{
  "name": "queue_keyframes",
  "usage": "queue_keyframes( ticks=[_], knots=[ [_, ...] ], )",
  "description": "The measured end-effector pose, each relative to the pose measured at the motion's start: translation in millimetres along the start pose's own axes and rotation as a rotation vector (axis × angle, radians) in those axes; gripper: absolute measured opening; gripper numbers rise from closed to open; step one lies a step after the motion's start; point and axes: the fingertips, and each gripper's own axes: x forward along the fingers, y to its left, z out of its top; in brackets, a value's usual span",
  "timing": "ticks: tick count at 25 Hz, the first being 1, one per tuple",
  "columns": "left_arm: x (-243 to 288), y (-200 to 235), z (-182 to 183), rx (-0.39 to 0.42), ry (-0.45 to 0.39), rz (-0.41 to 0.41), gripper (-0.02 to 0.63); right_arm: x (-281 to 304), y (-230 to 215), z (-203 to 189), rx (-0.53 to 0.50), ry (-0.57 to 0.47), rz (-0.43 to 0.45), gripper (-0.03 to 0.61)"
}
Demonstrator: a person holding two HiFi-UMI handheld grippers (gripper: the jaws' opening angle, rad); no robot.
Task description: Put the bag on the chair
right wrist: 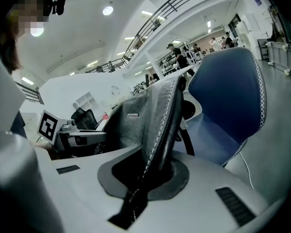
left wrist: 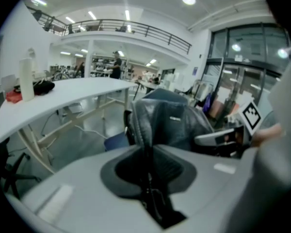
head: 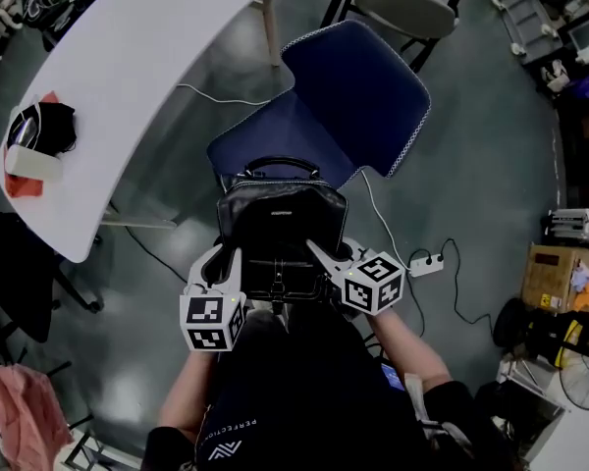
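A black leather bag (head: 280, 226) with a looped handle hangs between my two grippers, just in front of the blue chair (head: 324, 116). My left gripper (head: 228, 263) is shut on the bag's left side seam (left wrist: 146, 130). On the other side my right gripper (head: 326, 261) is shut on the stitched right edge (right wrist: 160, 125). The bag's far end hangs level with the front edge of the chair seat (head: 265, 135). In the right gripper view the chair back (right wrist: 228, 96) rises just beyond the bag (right wrist: 145, 115).
A long white table (head: 128, 77) runs along the left, with a dark bundle and a white box (head: 34, 140) on it. A white cable and power strip (head: 424, 261) lie on the floor to the right of the chair. Boxes and clutter (head: 560, 283) line the right side.
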Motion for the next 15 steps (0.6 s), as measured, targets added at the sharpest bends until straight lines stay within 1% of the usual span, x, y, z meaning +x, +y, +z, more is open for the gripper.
queue_keyframes(
  ticks=[8, 15],
  knots=[
    [49.0, 7.4, 3.6, -0.039, 0.053, 0.060, 0.067, 31.6, -48.0, 12.7, 0.007, 0.063, 0.056, 0.020],
    [88.6, 17.2, -1.2, -0.069, 0.105, 0.104, 0.067, 62.2, -85.0, 14.2, 0.025, 0.115, 0.097, 0.021]
  ],
)
